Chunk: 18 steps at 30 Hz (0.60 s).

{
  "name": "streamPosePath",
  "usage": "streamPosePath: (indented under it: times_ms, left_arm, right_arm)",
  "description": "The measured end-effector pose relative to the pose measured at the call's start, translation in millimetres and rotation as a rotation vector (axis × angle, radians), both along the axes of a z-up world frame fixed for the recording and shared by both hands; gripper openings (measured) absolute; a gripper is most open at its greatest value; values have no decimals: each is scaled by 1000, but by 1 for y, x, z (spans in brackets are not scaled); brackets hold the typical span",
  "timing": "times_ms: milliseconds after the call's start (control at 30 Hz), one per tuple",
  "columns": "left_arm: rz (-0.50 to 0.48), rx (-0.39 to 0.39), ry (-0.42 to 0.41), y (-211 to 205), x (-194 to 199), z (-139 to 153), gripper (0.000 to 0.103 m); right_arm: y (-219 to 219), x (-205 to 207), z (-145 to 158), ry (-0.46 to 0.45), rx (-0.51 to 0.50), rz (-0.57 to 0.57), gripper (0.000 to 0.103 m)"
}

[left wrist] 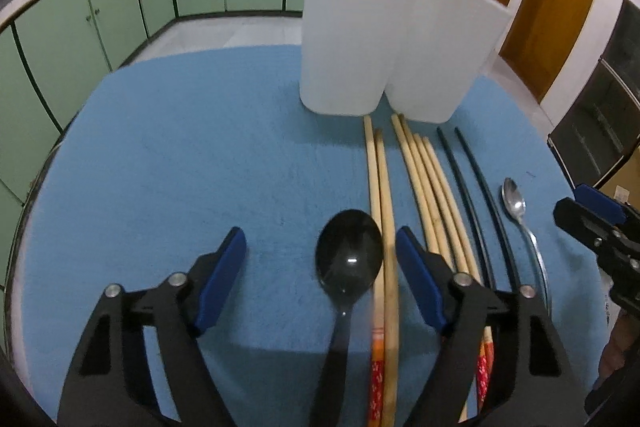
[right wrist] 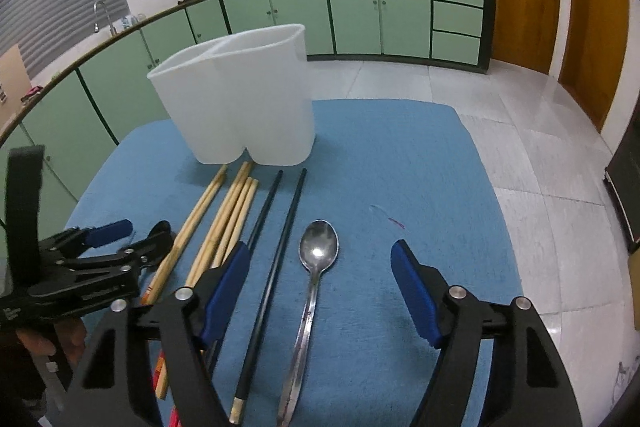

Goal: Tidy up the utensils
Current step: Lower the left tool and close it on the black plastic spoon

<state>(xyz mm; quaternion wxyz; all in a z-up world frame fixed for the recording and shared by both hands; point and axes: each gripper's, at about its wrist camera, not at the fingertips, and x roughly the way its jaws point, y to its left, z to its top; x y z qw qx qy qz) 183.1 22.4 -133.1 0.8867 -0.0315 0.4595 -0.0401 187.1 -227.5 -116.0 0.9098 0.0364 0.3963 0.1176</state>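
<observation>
Surface (right wrist: 400, 155) cover: blue. Holder (right wrist: 240, 99): translucent white. Spoons: one black (left wrist: 348, 255), one silver (right wrist: 318, 247). Chopsticks: tan wood (left wrist: 424, 187), some with red-orange patterned ends; one pair black (right wrist: 276, 227). Cabinets (right wrist: 360, 15): pale green.

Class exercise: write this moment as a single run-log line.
left gripper: open over black spoon | right gripper: open over metal spoon | chopsticks: on blue cloth | white holder: empty

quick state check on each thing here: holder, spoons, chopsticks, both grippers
white holder: upright, looks empty
black spoon: flat, between left jaws
metal spoon: flat, between right jaws
wooden chopsticks: lying flat
black chopsticks: lying flat
left gripper: open
right gripper: open
</observation>
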Motion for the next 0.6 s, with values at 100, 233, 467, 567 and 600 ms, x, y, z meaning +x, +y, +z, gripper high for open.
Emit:
streamPosePath:
  times_ms: [100,233,467,567,600]
  left_arm:
    - [14,5,-8,1,3,-1,65]
    - [27,4,-24,7,5,3,42]
    - [50,-17,-43,15,2,4,34]
    - [62,-26,-55,16,-2,8,56]
    - [67,-22,-64,16,-4,10,59]
  right_arm:
    - [0,3,-1,6,4,-2,72]
    - [5,6,-4,13,7,6,72]
    - [8,8,-9,22,-1,24,72]
    - [7,9,-10,25,-8,26,72]
    - [6,9,-9,25,-9,24,72]
